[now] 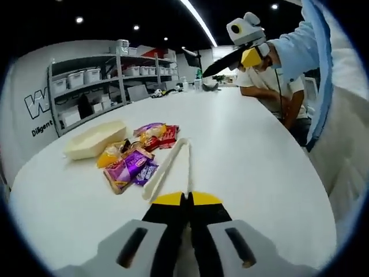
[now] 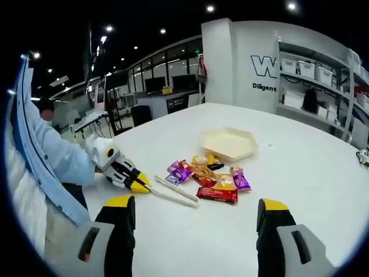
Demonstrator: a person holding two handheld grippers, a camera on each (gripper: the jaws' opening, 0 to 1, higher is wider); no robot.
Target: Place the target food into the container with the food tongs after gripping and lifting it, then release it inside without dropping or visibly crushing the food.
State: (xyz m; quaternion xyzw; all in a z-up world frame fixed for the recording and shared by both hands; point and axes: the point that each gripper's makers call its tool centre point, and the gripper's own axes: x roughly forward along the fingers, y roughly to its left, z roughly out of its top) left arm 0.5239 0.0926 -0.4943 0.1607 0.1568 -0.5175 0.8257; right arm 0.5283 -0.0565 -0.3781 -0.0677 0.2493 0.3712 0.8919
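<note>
**Q:** Nearest the lens, what are the grippers doing?

**A:** Left gripper (image 1: 185, 202), with its yellow tips pressed together, looks clamped on the handle end of the long cream plastic food tongs (image 1: 168, 165), which lie flat on the wide white round tabletop (image 1: 253, 173). Right gripper (image 2: 196, 210) hangs above that tabletop with its jaws spread wide, holding nothing.

**Q:** So how far along is the job?

**A:** Barely begun, I'd judge. Largest first: the shallow cream hexagonal container (image 2: 229, 143) has nothing in it, and the heap of wrapped snacks (image 2: 207, 176), purple, red and orange packets, sits just beside it, untouched. Gripping, lifting, carrying and releasing a packet are all left
</note>
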